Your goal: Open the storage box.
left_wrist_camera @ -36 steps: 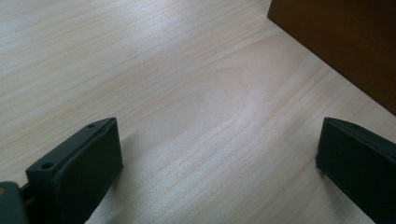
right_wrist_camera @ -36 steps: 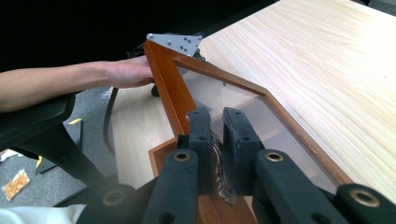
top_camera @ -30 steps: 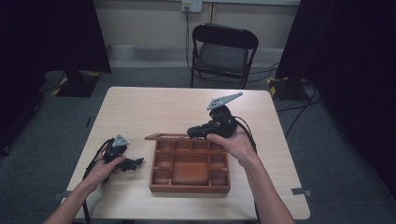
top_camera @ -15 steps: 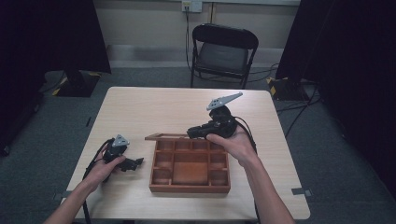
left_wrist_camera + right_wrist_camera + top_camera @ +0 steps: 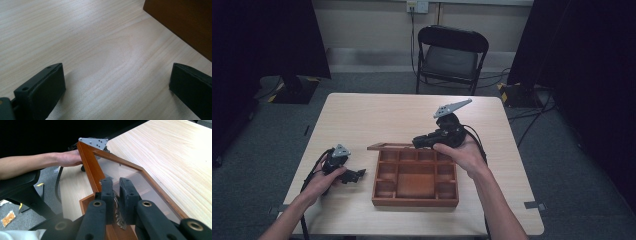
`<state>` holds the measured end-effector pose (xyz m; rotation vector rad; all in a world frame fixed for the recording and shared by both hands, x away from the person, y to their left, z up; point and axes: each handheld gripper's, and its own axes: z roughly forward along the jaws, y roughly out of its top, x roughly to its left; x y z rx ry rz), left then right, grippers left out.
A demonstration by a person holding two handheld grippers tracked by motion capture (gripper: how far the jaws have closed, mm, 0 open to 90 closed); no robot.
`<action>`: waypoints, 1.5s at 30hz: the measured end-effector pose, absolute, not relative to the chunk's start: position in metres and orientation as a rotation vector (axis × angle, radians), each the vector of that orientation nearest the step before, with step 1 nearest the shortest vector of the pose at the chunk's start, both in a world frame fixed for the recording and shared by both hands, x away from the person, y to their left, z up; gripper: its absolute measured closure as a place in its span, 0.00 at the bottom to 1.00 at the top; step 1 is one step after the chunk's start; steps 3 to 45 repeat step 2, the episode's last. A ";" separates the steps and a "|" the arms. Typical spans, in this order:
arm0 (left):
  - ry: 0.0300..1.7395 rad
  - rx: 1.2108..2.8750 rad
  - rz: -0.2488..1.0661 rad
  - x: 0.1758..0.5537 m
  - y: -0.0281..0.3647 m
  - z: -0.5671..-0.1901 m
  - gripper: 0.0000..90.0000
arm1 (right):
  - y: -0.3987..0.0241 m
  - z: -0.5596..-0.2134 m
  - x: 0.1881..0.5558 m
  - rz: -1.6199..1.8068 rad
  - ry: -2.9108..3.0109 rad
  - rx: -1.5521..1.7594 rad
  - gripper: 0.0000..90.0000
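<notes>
A wooden compartment box sits on the table, toward the near edge and slightly right of centre. Its glazed lid, a wooden frame around a clear pane, stands raised at the box's far edge. The right tool is clamped on the lid's frame, jaws nearly together with the pane between them. The right hand holds that tool over the box's far rim. The left tool rests low on the table just left of the box, jaws wide apart, nothing between them.
</notes>
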<state>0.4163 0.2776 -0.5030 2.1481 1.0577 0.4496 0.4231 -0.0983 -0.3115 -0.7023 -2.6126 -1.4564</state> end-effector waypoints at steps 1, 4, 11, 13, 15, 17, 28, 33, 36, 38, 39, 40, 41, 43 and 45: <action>1.058 2.148 0.450 0.416 0.278 -0.503 0.00 | -0.098 -0.312 0.423 -1.456 -2.613 -0.703 0.92; 1.057 2.148 0.450 0.416 0.278 -0.503 0.00 | -0.098 -0.312 0.423 -1.457 -2.613 -0.702 0.92; 1.057 2.148 0.450 0.416 0.278 -0.503 0.00 | -0.098 -0.312 0.423 -1.457 -2.613 -0.702 0.92; 1.057 2.148 0.450 0.416 0.278 -0.503 0.00 | -0.098 -0.312 0.423 -1.457 -2.613 -0.702 0.92; 1.057 2.148 0.450 0.416 0.278 -0.503 0.00 | -0.098 -0.312 0.423 -1.457 -2.613 -0.702 0.92; 1.057 2.148 0.450 0.416 0.278 -0.503 0.00 | -0.098 -0.312 0.423 -1.457 -2.613 -0.702 0.92; 1.057 2.148 0.450 0.416 0.278 -0.503 0.00 | -0.098 -0.312 0.423 -1.457 -2.613 -0.702 0.92; 1.057 2.148 0.450 0.416 0.278 -0.503 0.00 | -0.098 -0.312 0.423 -1.457 -2.613 -0.702 0.92; 1.057 2.148 0.450 0.416 0.278 -0.503 0.00 | -0.098 -0.312 0.423 -1.457 -2.613 -0.702 0.92; 1.057 2.148 0.450 0.416 0.278 -0.503 0.00 | -0.098 -0.312 0.423 -1.457 -2.613 -0.702 0.92; 1.057 2.148 0.450 0.416 0.278 -0.503 0.00 | -0.098 -0.312 0.423 -1.457 -2.613 -0.702 0.92; 1.057 2.148 0.450 0.416 0.278 -0.503 0.00 | -0.098 -0.312 0.423 -1.457 -2.613 -0.702 0.92; 1.057 2.148 0.450 0.416 0.278 -0.503 0.00 | -0.098 -0.312 0.423 -1.457 -2.613 -0.702 0.92; 1.057 2.148 0.450 0.416 0.278 -0.503 0.00 | -0.098 -0.312 0.423 -1.457 -2.613 -0.702 0.92; 1.057 2.148 0.450 0.416 0.278 -0.503 0.00 | -0.098 -0.312 0.423 -1.457 -2.613 -0.702 0.92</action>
